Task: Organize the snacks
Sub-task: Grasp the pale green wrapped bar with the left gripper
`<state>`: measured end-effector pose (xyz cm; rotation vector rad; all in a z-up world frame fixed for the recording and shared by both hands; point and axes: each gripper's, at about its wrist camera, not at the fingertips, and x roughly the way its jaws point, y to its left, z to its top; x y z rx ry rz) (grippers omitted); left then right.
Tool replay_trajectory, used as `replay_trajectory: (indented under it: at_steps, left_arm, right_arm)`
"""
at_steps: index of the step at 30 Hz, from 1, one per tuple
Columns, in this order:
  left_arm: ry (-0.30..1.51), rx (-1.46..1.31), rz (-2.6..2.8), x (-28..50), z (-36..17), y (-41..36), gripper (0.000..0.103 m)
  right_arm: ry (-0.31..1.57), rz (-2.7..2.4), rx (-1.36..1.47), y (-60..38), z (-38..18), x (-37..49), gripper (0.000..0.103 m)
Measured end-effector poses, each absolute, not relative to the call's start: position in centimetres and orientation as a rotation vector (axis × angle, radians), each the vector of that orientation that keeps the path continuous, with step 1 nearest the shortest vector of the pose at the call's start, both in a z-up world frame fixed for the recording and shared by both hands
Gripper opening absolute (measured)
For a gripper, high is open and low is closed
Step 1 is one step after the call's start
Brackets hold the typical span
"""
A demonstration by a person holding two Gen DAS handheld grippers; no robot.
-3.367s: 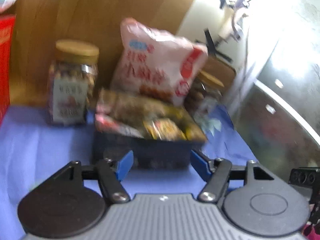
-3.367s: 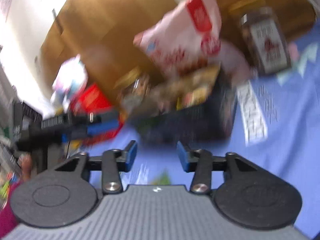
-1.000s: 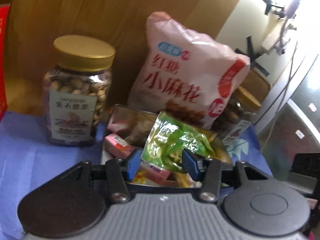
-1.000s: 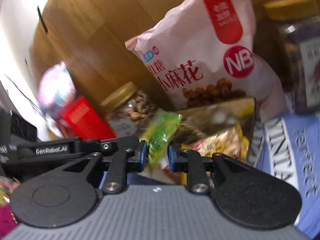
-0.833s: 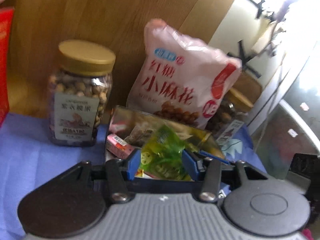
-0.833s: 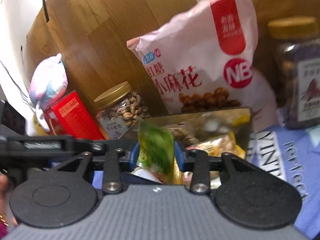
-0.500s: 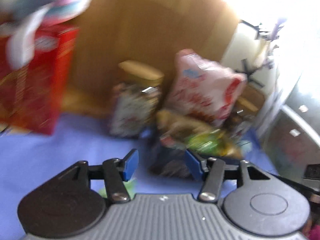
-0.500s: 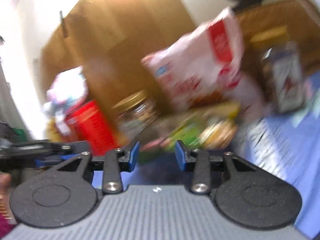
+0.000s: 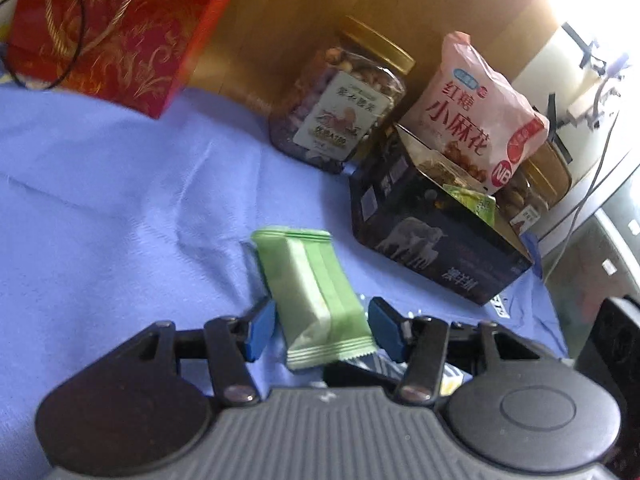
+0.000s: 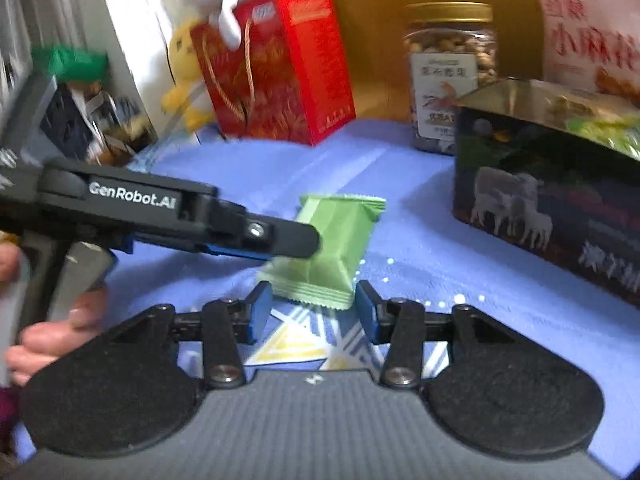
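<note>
Blue cloth (image 9: 120,184) is covering the tabletop, a little wrinkled, with a printed triangle pattern showing at the near edge in the right wrist view. On it a green snack packet (image 9: 316,296) is lying flat, near the middle. The left hand-held gripper (image 9: 322,326) is standing open around the near end of the packet, with a blue pad on each side and a small gap to each. The right hand-held gripper (image 10: 314,308) is also open, just near the packet's other end and not touching it. To the right a dark box (image 9: 436,236) is sitting, open on top and holding several snacks. Behind it a pink snack bag (image 9: 476,108) is leaning, and a nut jar (image 9: 340,96) with a gold lid is standing to the left of the bag. Far left a red gift bag (image 10: 280,68) is standing against a wooden panel (image 9: 288,12). Strong daylight is coming in at the far right.
</note>
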<state>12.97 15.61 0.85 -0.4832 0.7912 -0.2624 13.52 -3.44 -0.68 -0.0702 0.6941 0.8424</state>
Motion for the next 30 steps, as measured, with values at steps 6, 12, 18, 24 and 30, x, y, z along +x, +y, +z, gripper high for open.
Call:
replay_trajectory:
  at_steps: [6,12,18,24,30]
  left_arm:
    - [0.834,-0.516,-0.409,12.0,0.3,12.5,0.051]
    - [0.895,-0.436,-0.696,10.1,0.6,5.2,0.052]
    - [0.747,-0.362,-0.656,10.0,4.4,5.2,0.064]
    - [0.773,-0.353,-0.495,13.6,3.7,7.1,0.069]
    - [0.866,-0.319,-0.524,14.3,1.3,5.7,0.069]
  right_arm:
    - [0.65,0.756,-0.173,-5.8,-0.7,11.1,0.048]
    - [0.594,0.559,-0.119,-14.5,-1.1,6.7,0.048]
    - [0.57,0.302,0.17,-24.0,-0.2,3.5,0.049]
    - [0.58,0.475,0.126,-21.0,0.1,2.9,0.049]
    - [0.628,0.574,0.041,-15.9,-1.5,5.5,0.049]
